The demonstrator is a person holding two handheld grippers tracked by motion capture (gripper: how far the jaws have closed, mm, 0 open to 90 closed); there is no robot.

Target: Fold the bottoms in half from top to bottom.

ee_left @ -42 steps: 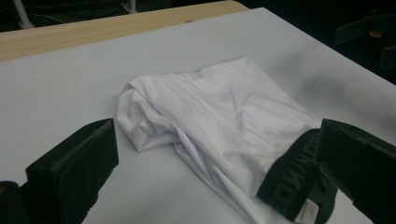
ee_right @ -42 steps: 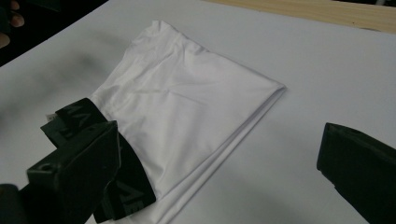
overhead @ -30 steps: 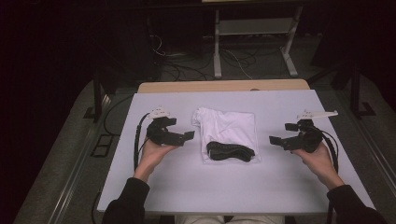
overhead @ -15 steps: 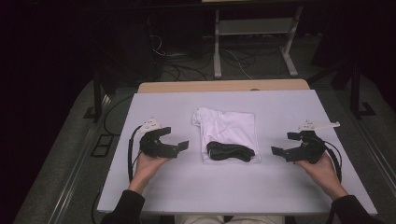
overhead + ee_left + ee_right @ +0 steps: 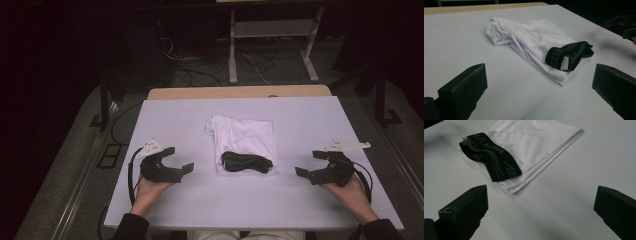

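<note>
My left tool (image 5: 179, 161) rests on the counter (image 5: 175, 120) with its jaws spread wide and empty; my right tool (image 5: 311, 163) mirrors it, equally wide. Between them lies the folded white shirt (image 5: 245, 137), its long axis running away from me, with the black waistband (image 5: 246, 162) laid crosswise on its near end — roughly level with both tools. Neither tool is clearly nearer. Bare counter surrounds the pile, so I judge either side approach open.

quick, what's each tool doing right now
Left tool: open, holding nothing, on the table left of the folded white garment.
Right tool: open, holding nothing, right of the garment.
</note>
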